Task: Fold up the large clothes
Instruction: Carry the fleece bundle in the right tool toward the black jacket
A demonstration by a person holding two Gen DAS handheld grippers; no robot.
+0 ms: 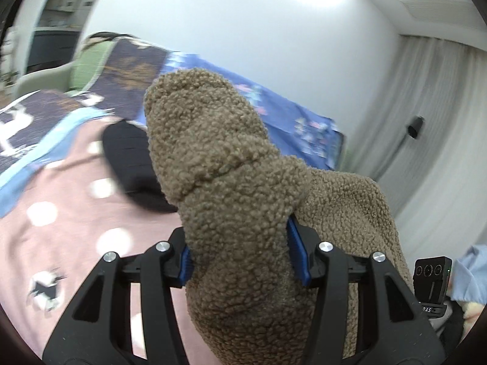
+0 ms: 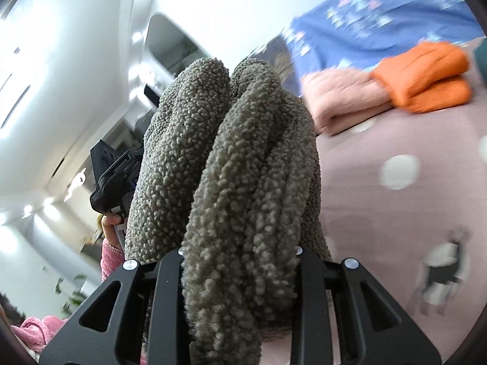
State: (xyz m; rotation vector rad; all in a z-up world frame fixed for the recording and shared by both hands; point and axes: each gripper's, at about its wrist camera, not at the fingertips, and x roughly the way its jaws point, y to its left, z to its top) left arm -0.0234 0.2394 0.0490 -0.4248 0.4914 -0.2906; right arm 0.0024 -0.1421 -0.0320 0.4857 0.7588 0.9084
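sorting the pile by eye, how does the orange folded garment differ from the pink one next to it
The orange garment is bright and smaller; the pink garment is pale and wider. The orange one lies nearer the blue patterned sheet's right side, the pink one nearer the fleece. Both are folded, on the dotted bedspread.

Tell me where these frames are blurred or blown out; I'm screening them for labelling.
Left wrist view: the fleece garment in the left gripper is sharp, the polka-dot bedspread smeared by motion, ceiling glare blown out. Right wrist view: the fleece between the right gripper is crisp, the folded orange garment streaked, ceiling lights overexposed; both show fisheye bending.
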